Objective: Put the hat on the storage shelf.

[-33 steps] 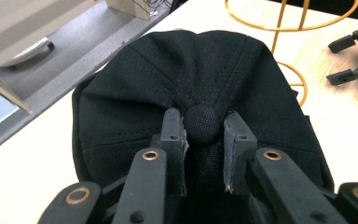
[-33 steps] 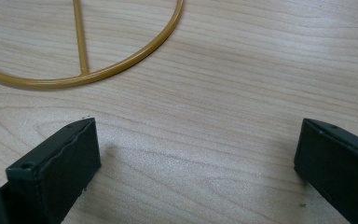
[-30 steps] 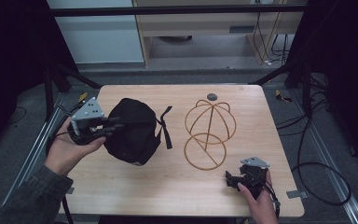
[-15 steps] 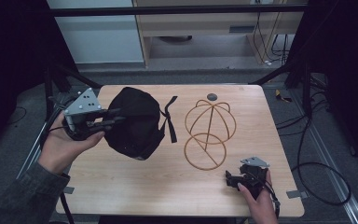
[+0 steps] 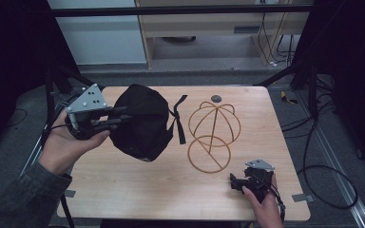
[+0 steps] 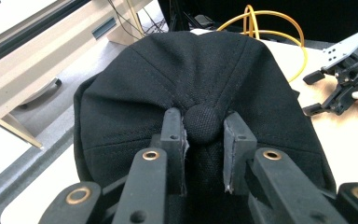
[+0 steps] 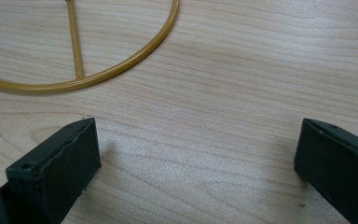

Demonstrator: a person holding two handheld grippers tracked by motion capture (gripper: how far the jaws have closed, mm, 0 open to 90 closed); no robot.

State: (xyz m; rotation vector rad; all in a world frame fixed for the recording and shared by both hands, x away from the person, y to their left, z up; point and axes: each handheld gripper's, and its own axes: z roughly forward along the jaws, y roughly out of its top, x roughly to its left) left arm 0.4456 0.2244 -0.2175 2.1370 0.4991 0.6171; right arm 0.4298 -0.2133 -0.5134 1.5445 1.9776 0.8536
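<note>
Cap [image 5: 141, 121] had drifted up-left, left tongs [image 6: 204, 133] clamped on its button; right tongs [image 7: 196, 154] apart, idle. Next I'd guess: onto the wire stand [image 5: 212, 133].

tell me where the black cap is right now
The black cap is on the table's left half in the high view, gripped by the left gripper, just left of the gold wire stand.

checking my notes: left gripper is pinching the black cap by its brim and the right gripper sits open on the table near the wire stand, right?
Not by the brim. The left gripper view shows the left gripper pinching the black cap at its top button. The right gripper does sit open near the wire stand.
</note>
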